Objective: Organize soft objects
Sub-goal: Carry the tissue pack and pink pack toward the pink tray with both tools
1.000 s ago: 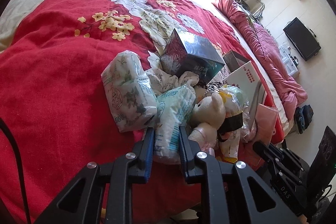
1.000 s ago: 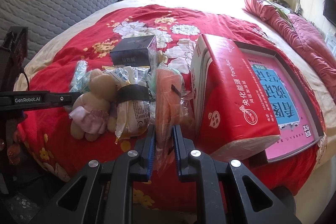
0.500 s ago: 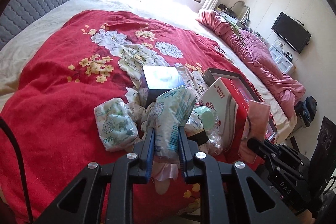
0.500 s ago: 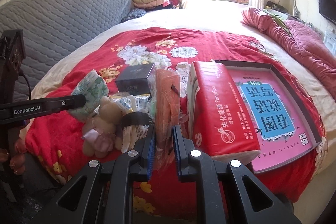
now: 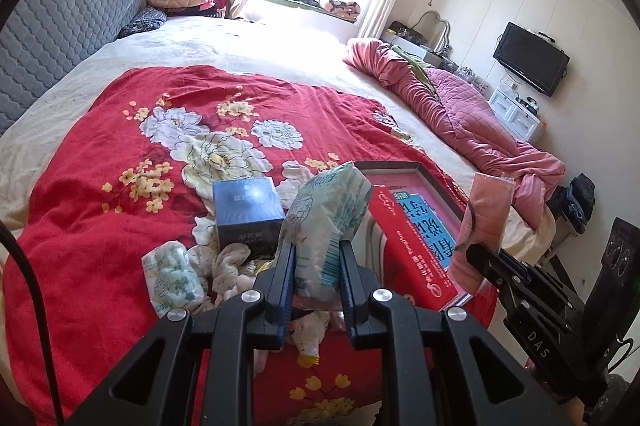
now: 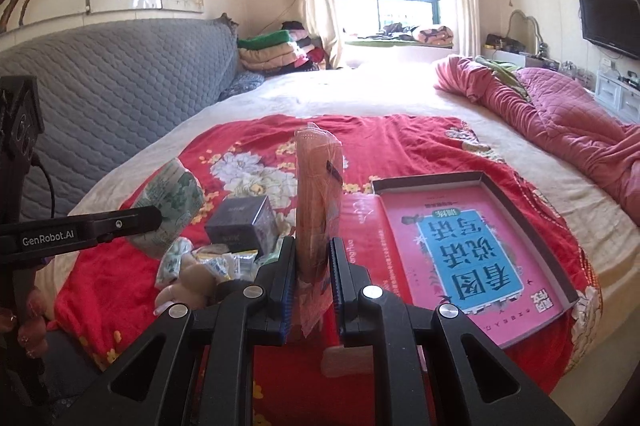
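I have a tissue pack [image 5: 328,214] clamped in my left hand-held gripper [image 5: 316,262] and a pink wrapped pack [image 6: 318,198] pinched in my right hand-held gripper [image 6: 312,262], both held above the clutter on the bed [image 5: 100,226]. This looks like the carry step; next I need a clear spot to set each down.

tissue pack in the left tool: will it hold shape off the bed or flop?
The tissue pack probably deforms rather than flops: the left tool pinches its lower end narrow while the top stands up, unsupported. It looks light, since that end grip alone carries it. The glossy plastic wrap may be slippery, so it could slide if the hand swings.
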The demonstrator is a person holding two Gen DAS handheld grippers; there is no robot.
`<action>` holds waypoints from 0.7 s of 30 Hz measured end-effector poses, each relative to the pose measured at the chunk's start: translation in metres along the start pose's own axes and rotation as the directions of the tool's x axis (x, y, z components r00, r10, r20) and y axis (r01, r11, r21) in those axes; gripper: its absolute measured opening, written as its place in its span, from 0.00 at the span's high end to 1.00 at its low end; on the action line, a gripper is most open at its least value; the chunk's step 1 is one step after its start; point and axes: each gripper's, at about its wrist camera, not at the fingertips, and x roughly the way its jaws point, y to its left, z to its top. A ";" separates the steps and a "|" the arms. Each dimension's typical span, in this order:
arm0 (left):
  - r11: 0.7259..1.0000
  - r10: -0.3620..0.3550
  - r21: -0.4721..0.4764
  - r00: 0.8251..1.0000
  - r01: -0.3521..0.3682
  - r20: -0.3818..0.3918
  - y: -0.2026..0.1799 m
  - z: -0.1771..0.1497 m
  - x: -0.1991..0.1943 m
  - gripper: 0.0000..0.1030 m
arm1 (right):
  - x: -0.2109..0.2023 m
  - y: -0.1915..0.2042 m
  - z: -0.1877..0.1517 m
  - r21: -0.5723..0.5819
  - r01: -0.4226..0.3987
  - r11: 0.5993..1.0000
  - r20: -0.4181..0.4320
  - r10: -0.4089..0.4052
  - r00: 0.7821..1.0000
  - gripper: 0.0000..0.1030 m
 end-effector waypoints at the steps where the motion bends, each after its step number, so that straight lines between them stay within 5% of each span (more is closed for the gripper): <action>1: 1.000 -0.002 0.013 1.000 0.002 0.001 -0.007 0.002 0.001 0.80 | -0.003 -0.006 0.002 0.013 0.007 1.000 0.009 -0.007 1.000 0.84; 12: 0.990 -0.071 0.121 0.997 0.072 -0.011 -0.088 0.028 0.027 0.80 | -0.029 -0.080 0.016 0.137 0.137 0.981 0.086 -0.149 0.985 0.84; 21: 0.973 -0.101 0.201 0.992 0.114 -0.076 -0.154 0.032 0.072 0.80 | -0.032 -0.138 0.009 0.213 0.229 0.950 0.058 -0.246 0.968 0.84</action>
